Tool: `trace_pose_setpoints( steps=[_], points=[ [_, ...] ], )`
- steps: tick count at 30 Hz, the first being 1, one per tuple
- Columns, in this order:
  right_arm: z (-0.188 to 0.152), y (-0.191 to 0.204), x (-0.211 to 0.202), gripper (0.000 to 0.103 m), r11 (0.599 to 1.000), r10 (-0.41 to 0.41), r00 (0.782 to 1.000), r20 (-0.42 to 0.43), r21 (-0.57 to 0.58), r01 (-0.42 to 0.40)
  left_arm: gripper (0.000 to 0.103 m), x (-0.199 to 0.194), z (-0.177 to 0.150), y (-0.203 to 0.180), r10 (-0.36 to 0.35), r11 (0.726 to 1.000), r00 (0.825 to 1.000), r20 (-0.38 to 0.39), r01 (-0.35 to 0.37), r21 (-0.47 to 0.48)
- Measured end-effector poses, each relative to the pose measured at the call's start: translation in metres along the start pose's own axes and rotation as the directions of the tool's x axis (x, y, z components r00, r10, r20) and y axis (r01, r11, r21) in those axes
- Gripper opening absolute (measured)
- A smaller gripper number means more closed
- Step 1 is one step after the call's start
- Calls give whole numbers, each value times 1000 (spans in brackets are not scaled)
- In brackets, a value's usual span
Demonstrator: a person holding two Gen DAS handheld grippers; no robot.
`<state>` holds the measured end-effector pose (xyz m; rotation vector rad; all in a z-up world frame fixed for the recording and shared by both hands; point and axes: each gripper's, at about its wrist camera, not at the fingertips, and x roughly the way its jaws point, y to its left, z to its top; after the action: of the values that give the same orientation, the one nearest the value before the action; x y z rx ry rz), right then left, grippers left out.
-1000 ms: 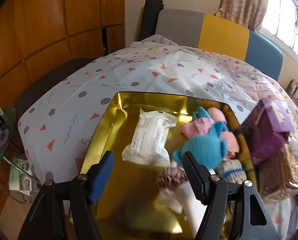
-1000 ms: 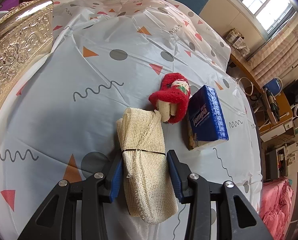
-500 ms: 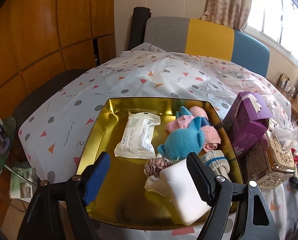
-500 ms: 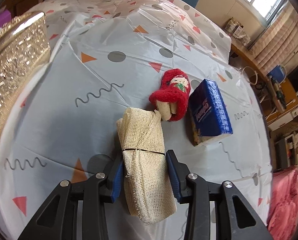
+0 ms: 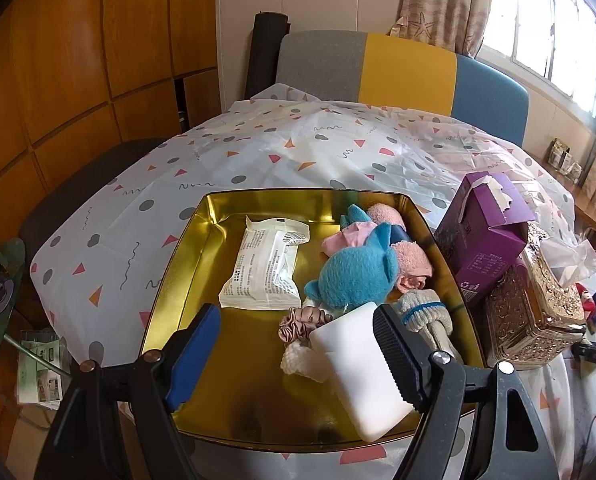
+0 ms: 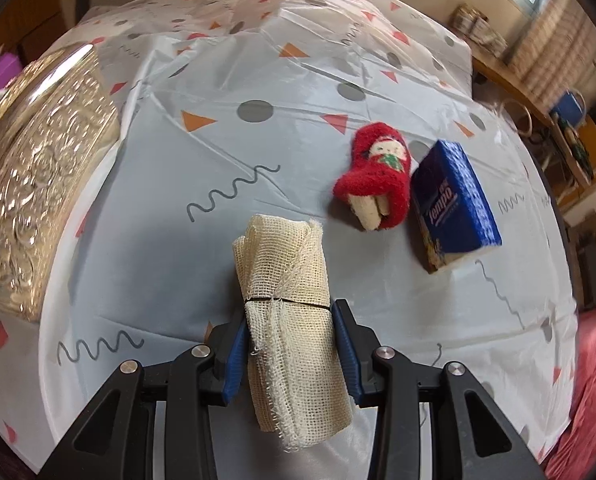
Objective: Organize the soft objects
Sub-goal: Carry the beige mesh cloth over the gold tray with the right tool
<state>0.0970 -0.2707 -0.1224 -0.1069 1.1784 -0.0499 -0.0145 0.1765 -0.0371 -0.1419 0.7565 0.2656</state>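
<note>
Table under a patterned plastic tablecloth (image 5: 226, 168). Left view: gold tin tray (image 5: 186, 256) at centre, holding a white sealed packet (image 5: 268, 268) at 11 o'clock, a blue plush toy (image 5: 353, 276) at 1 o'clock over pink socks (image 5: 411, 258), a pink scrunchie (image 5: 301, 320) and a white sponge block (image 5: 361, 368) at 5 o'clock. A purple tissue box (image 5: 485, 236) and an ornate gold tissue holder (image 5: 537, 312) stand just beside the tray's right rim, at 3 o'clock. Left gripper (image 5: 298, 352) has just been opening, jaws wide, clamping nothing; the sponge lies below, between them. Right view: right gripper (image 6: 290, 348) clamped on a rolled mesh cloth (image 6: 290, 308) with a black band. Red sock doll (image 6: 377, 172) and blue Tempo tissue pack (image 6: 453, 204) sit at 1 o'clock, touching each other.
</note>
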Motion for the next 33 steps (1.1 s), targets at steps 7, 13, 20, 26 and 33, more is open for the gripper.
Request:
trace_pose_setpoints(
  steps=[7, 13, 20, 26, 33],
  points=[
    [9, -14, -33, 39, 985, 70, 993, 97, 148, -84, 79, 2, 1, 6, -9, 1000, 1000, -10, 9, -15],
    [27, -1, -101, 39, 978, 129, 948, 291, 122, -171, 90, 0, 0, 11, 13, 1000, 1000, 3, -13, -23],
    [39, 78, -184, 39, 943, 330, 832, 446, -193, -271, 90, -3, 2, 18, 28, 999, 999, 16, -27, -35],
    [35, 185, -207, 39, 804, 538, 775, 332, -479, -353, 90, -12, 4, 28, 53, 998, 998, 46, -51, -48],
    [25, 305, -173, 39, 635, 632, 771, 74, -620, -461, 90, -15, 3, 49, 93, 991, 994, 50, -88, -97]
  ],
)
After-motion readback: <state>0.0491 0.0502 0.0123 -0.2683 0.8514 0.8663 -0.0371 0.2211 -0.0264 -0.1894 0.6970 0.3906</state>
